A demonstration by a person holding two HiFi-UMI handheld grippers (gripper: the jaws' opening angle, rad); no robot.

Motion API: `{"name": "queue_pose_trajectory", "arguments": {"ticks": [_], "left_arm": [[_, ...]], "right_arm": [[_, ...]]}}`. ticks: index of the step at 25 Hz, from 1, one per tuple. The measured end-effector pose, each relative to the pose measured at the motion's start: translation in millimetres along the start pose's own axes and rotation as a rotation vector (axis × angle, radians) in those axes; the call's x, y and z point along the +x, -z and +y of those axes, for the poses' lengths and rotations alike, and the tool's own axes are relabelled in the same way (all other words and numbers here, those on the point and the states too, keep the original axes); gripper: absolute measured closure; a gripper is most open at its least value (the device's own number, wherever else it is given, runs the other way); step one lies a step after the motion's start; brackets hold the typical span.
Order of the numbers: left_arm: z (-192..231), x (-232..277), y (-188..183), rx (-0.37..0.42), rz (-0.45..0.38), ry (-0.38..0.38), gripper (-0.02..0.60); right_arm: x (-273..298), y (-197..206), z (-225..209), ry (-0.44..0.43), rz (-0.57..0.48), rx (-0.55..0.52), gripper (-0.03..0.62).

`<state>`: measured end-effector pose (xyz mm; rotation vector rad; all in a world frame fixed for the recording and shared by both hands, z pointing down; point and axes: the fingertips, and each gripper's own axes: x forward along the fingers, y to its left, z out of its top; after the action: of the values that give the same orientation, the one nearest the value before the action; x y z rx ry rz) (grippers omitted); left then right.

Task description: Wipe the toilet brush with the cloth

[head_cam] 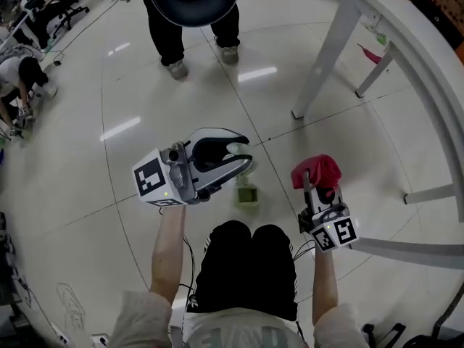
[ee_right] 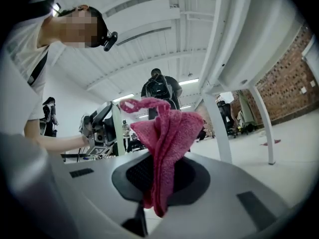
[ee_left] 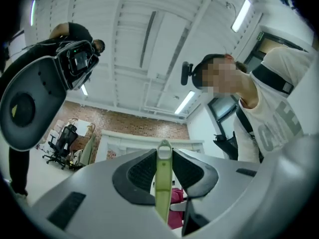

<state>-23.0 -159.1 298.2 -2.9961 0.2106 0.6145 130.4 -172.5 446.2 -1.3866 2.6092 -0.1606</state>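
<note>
A pale green toilet brush handle point(ee_left: 163, 183) stands upright between the jaws of my left gripper point(ee_left: 163, 156), which is shut on it. In the head view my left gripper point(head_cam: 243, 158) hangs over the floor, and the brush's green lower end point(head_cam: 246, 194) shows blurred just below it. My right gripper point(head_cam: 317, 188) is shut on a bunched pink cloth point(head_cam: 317, 170), to the right of the brush and apart from it. In the right gripper view the cloth point(ee_right: 169, 133) sticks up out of the right gripper point(ee_right: 160, 174), and the left gripper point(ee_right: 97, 128) shows at the left.
A white table point(head_cam: 406, 42) with slanted legs point(head_cam: 326, 56) stands at the right. A person in dark trousers point(head_cam: 196, 42) stands ahead on the pale tiled floor point(head_cam: 109, 143). Other people point(head_cam: 22, 71) sit at the far left.
</note>
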Motion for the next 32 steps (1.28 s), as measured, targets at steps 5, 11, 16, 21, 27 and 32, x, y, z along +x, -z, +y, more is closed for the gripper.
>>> {"name": "queue_pose_trajectory", "arguments": {"ticks": [5, 11, 16, 21, 27, 32], "left_arm": [[2, -13, 62, -0.04, 0.004, -0.015, 0.476], [2, -24, 87, -0.101, 0.007, -0.032, 0.476], [2, -24, 119, -0.13, 0.054, -0.029, 0.476], [-2, -29, 149, -0.146, 0.091, -0.041, 0.476], [-8, -39, 187, -0.168, 0.195, -0.034, 0.476], [-3, -51, 201, -0.208, 0.198, -0.062, 0.476]], "right_arm": [[-7, 48, -12, 0.001, 0.027, 0.002, 0.563], [-17, 58, -17, 0.018, 0.041, 0.053, 0.563], [-31, 72, -19, 0.025, 0.064, 0.044, 0.563], [-38, 86, -14, 0.006, 0.081, 0.053, 0.563], [-40, 103, -11, 0.0, 0.096, 0.089, 0.563], [-34, 110, -10, -0.003, 0.103, 0.1, 0.563]]}}
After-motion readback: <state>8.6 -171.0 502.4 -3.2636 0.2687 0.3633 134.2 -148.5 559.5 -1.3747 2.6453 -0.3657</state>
